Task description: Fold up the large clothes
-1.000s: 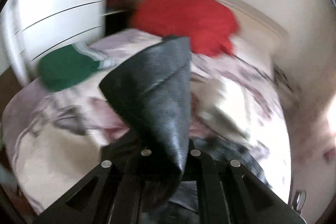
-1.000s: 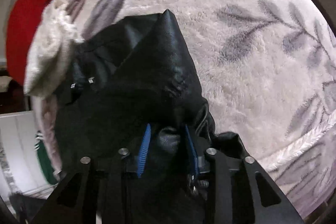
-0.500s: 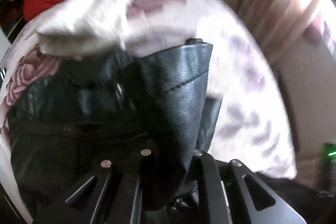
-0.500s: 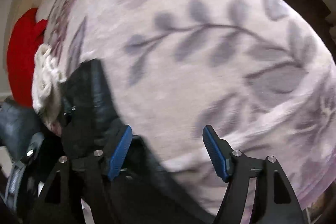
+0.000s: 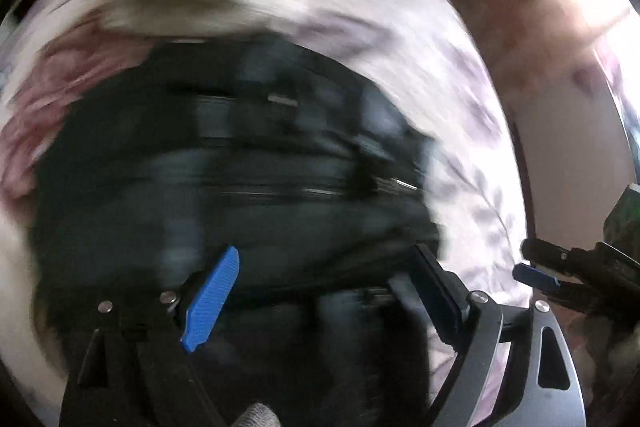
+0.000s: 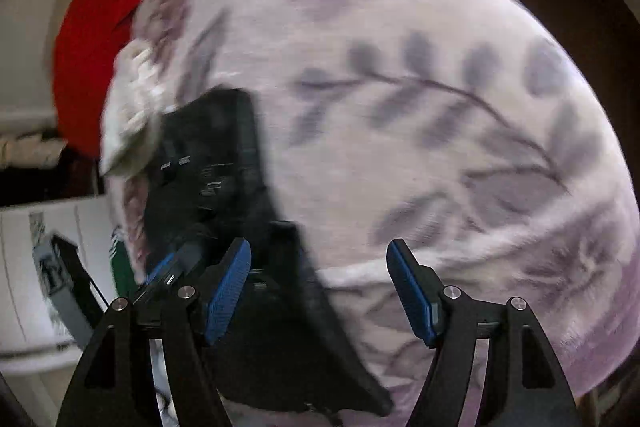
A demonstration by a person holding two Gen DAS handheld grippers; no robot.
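Observation:
A black leather jacket lies bunched on the bed's floral blanket. My left gripper is open, its blue pads spread just above the jacket's near edge, holding nothing. In the right wrist view the jacket lies at the left, and my right gripper is open and empty over its right edge and the blanket. The right gripper also shows at the right edge of the left wrist view. Both views are motion-blurred.
A red garment lies at the head of the bed, with a cream knitted garment beside the jacket. A green garment and a white wardrobe show at the left. A curtain and bright window are at the right.
Both grippers have let go of the jacket and opened: the right half a second ago, the left just now. The jacket has dropped onto the blanket.

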